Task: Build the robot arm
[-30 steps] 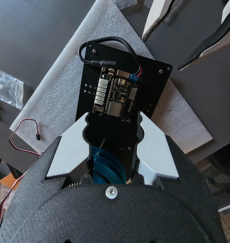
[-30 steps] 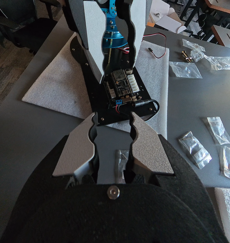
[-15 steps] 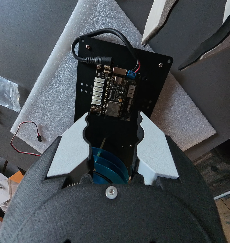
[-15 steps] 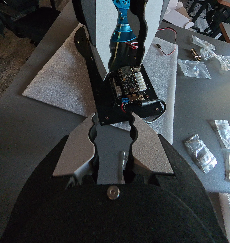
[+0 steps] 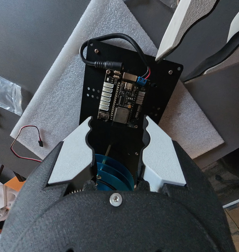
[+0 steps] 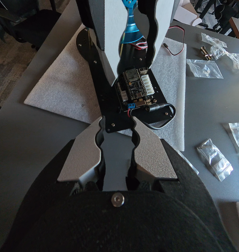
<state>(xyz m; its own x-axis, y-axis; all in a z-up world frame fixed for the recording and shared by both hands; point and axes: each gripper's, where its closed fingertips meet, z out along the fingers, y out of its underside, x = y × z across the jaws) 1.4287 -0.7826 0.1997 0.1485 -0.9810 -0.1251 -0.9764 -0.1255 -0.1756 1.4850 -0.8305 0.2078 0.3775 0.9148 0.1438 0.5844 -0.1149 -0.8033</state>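
One circuit board [image 5: 123, 100], two parted grippers.

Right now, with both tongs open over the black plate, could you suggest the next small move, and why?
Probably ease the right tongs forward: they frame the black metal plate's near corner, not yet gripping, while the left tongs hang open above it.

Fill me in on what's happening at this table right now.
A person holds two handheld grippers over a black plate that lies on a white foam sheet on a grey table. The left gripper is open above the plate's circuit board, straddling a blue metal part; whether it touches that part is unclear. The right gripper is open and empty, its tips at the plate's near corner beside the black power cable. Small plastic bags lie to the side.
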